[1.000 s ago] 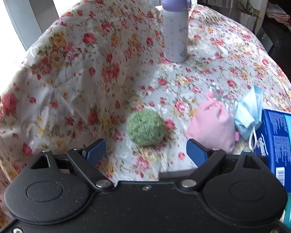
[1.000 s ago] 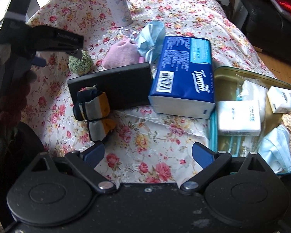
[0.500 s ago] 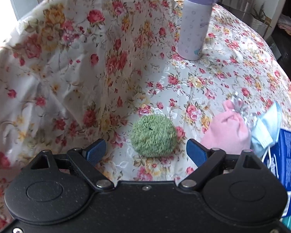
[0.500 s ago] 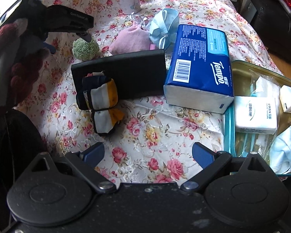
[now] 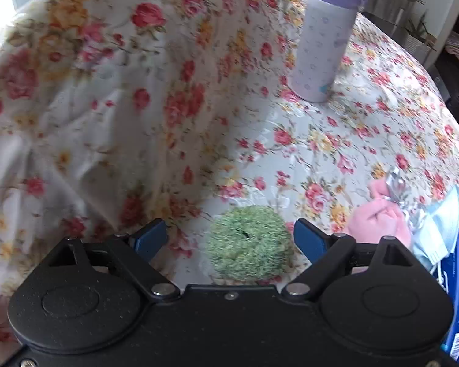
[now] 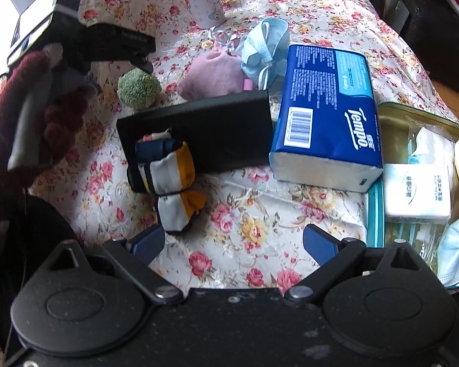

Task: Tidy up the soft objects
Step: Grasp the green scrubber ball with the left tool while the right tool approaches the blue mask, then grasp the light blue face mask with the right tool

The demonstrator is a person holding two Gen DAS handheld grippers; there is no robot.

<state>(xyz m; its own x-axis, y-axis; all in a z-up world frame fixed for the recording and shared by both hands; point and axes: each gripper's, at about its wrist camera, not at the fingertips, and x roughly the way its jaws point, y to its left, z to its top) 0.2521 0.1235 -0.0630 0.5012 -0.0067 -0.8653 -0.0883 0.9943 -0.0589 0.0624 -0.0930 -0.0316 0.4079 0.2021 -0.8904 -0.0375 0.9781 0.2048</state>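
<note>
On my left gripper (image 5: 229, 238) the fingers stand wide, the green fuzzy ball (image 5: 249, 242) lying on the floral cloth (image 5: 137, 107) between them, nearer the right pad and untouched. Right of it sit a pink pouch (image 5: 379, 221) and a blue face mask (image 6: 264, 50). My right gripper (image 6: 234, 244) is spread wide too, over bare cloth, with the rolled socks (image 6: 168, 177) just ahead, resting against a black case (image 6: 223, 131).
</note>
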